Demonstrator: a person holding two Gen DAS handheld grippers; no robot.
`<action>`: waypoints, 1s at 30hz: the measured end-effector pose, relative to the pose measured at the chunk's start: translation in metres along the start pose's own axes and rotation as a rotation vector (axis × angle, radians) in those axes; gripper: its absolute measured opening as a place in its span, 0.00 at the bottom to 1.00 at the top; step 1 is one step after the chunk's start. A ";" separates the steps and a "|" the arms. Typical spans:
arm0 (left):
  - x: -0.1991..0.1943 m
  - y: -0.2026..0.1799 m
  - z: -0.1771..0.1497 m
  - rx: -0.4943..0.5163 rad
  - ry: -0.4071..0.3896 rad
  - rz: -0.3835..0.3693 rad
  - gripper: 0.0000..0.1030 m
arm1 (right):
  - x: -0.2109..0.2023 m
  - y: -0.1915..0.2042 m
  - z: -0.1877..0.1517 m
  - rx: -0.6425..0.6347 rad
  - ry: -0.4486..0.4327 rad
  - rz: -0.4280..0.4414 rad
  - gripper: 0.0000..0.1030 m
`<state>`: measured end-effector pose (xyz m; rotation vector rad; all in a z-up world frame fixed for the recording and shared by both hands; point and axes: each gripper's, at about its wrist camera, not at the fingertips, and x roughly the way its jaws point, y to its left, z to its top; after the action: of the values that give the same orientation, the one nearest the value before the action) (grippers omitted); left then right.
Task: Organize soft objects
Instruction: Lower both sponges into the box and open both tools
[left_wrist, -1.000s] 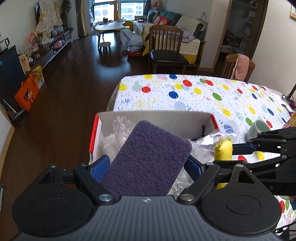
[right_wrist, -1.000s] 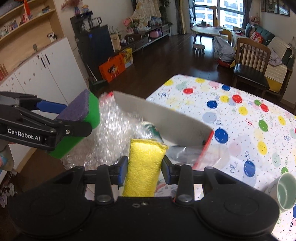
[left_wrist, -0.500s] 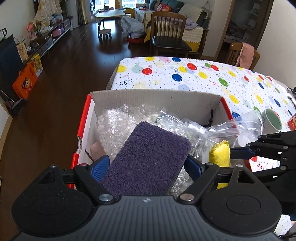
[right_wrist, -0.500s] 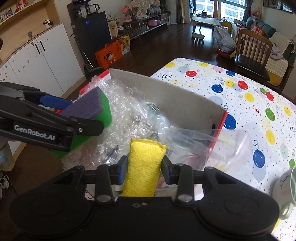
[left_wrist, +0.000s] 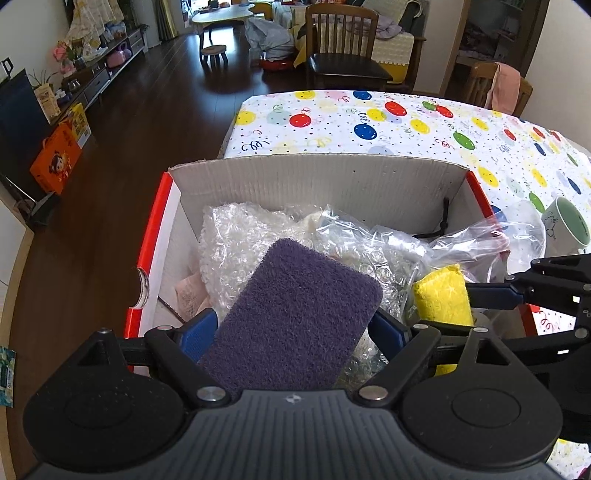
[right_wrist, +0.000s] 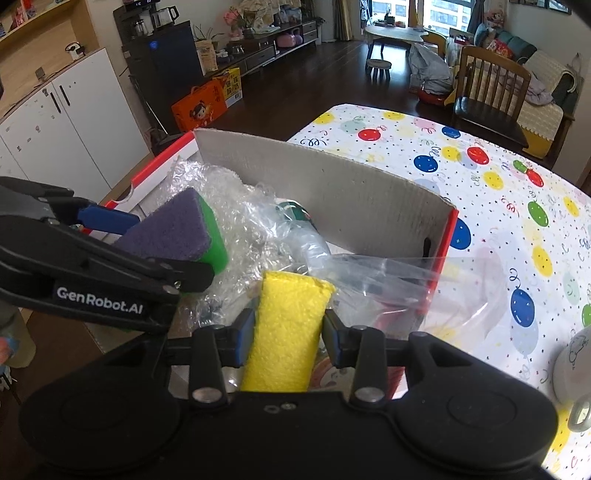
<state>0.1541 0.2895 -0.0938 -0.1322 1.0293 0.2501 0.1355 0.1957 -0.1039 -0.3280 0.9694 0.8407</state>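
My left gripper (left_wrist: 291, 332) is shut on a purple and green scouring sponge (left_wrist: 291, 317), held over the near left part of an open cardboard box (left_wrist: 317, 177) with red sides. It also shows in the right wrist view (right_wrist: 177, 232). My right gripper (right_wrist: 288, 332) is shut on a yellow sponge (right_wrist: 288, 325), held over the box's near right side; the sponge also shows in the left wrist view (left_wrist: 441, 295). The box holds bubble wrap (left_wrist: 236, 243) and clear plastic bags (right_wrist: 388, 273).
The box (right_wrist: 332, 195) stands at the edge of a table with a balloon-print cloth (left_wrist: 388, 118). A green and white mug (left_wrist: 567, 225) sits right of the box. Beyond are a dark wood floor, chairs (left_wrist: 343, 40) and white cabinets (right_wrist: 66, 122).
Both grippers have moved forward and down over the box, so its inside with the bubble wrap now shows fully. Each still holds its sponge.
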 end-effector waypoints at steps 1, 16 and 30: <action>0.001 0.000 0.000 0.003 -0.001 0.003 0.87 | 0.002 -0.002 0.001 0.004 0.002 0.004 0.39; -0.014 0.007 -0.009 -0.036 -0.051 -0.052 0.87 | -0.034 0.002 -0.008 -0.041 -0.064 0.048 0.67; -0.085 0.002 -0.028 -0.064 -0.222 -0.067 0.88 | -0.102 -0.010 -0.020 0.006 -0.252 0.063 0.79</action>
<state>0.0892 0.2731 -0.0349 -0.1925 0.7953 0.2314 0.1018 0.1285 -0.0316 -0.1809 0.7502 0.9126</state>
